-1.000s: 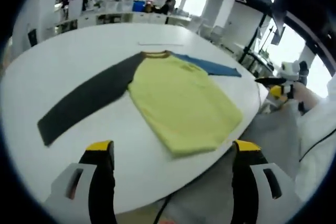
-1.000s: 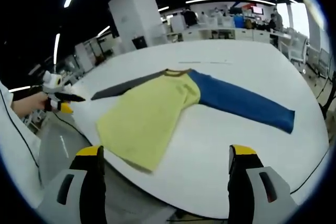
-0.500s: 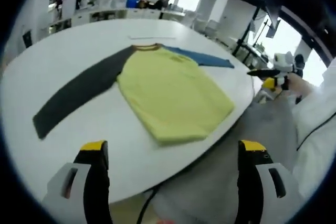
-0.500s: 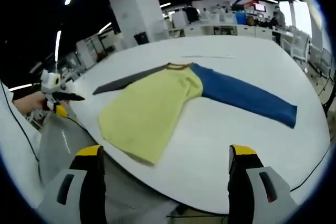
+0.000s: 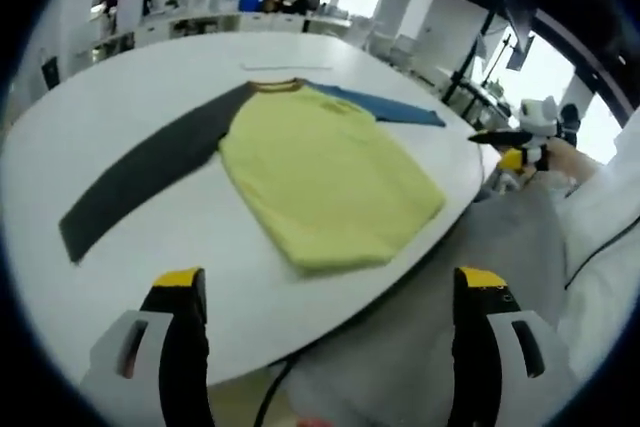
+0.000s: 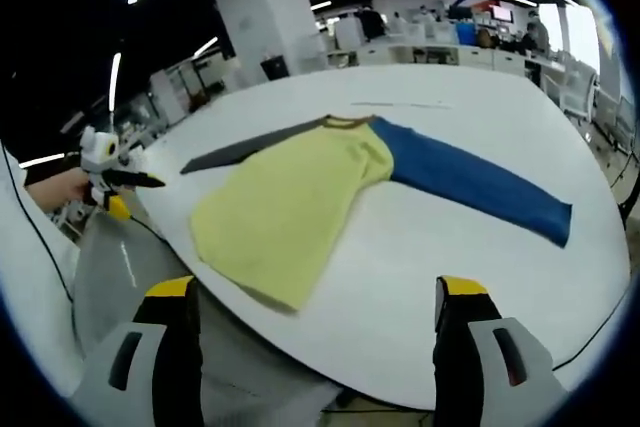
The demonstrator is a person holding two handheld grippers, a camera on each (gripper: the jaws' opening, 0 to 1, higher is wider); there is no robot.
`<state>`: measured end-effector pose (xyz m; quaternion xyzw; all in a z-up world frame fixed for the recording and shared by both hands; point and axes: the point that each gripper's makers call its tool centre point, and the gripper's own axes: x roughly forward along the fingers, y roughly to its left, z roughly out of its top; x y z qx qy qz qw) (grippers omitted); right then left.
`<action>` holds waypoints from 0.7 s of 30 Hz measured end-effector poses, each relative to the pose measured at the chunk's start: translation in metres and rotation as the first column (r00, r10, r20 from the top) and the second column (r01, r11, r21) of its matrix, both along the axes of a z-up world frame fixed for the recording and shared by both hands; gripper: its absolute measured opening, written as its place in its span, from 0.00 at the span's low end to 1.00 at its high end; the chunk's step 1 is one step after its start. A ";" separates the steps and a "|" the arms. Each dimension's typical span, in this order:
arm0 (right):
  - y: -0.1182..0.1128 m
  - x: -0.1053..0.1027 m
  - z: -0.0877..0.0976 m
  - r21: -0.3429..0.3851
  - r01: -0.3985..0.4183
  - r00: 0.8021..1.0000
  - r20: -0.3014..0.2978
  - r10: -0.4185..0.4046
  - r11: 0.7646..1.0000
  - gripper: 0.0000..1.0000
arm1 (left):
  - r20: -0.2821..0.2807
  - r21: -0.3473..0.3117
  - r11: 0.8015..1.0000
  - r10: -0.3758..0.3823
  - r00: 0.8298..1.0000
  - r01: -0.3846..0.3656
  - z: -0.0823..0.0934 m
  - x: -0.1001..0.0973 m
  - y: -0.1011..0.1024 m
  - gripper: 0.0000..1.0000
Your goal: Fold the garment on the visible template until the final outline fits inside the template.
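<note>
On the white table (image 5: 120,97), the shirt (image 5: 325,172) is lying flat; you're holding the left gripper (image 5: 325,292) and right gripper (image 6: 315,297) near, jaws apart.

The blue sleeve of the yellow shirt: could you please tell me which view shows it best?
The right gripper view. There the long blue sleeve lies in full length on the white table, from shoulder to cuff. In the left gripper view the blue sleeve is a foreshortened strip beyond the yellow body.
</note>
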<state>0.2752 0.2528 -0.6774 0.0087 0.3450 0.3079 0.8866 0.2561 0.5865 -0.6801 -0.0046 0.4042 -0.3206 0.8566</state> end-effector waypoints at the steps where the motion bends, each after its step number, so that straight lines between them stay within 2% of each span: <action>1: 0.001 0.000 -0.001 -0.003 -0.004 1.000 -0.002 0.004 1.000 0.96 | -0.002 0.000 1.000 0.000 1.000 0.000 -0.001 0.001 0.000 0.99; 11: 0.011 -0.001 -0.013 -0.006 -0.038 0.999 -0.022 0.038 0.999 0.89 | -0.029 0.017 1.000 -0.011 1.000 0.012 -0.013 0.001 -0.008 0.90; 21: 0.030 -0.003 -0.034 -0.047 -0.120 0.991 -0.058 0.117 0.992 0.75 | -0.043 0.057 0.997 -0.040 0.998 0.043 -0.031 0.009 -0.016 0.76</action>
